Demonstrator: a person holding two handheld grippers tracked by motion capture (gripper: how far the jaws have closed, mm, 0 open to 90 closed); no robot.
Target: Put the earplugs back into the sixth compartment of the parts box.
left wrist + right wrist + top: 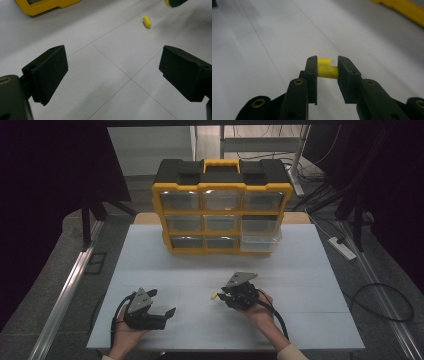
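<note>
Both black fingers (pixel 312 75) of the right gripper (pixel 327 72) are pinching a small yellow peg (pixel 327 71), squeezed tight from the two sides. The peg lies across the gap between the jaws, so its long way runs from one finger to the other. In the high view the right gripper (pixel 220 295) sits low over the white table (pixel 300 270), with the yellow bit at its tip pointing toward the left. The left gripper (pixel 162 307) rests on the table with its fingers (pixel 47 72) spread wide and nothing between them. A second yellow peg (pixel 147 21) lies loose on the table ahead of it, well apart from its jaws and up toward the right in the left gripper view. That loose peg lies with its long way pointing away from the left gripper. I think it is closer to the right gripper than to the left one. Behind both grippers stands a yellow drawer box (pixel 222 205) with clear drawers. One drawer (pixel 260 242) at the bottom right is pulled out a little. It looks like the held peg should go there. The table between the right gripper and that drawer is bare, so nothing stands in the way.
</note>
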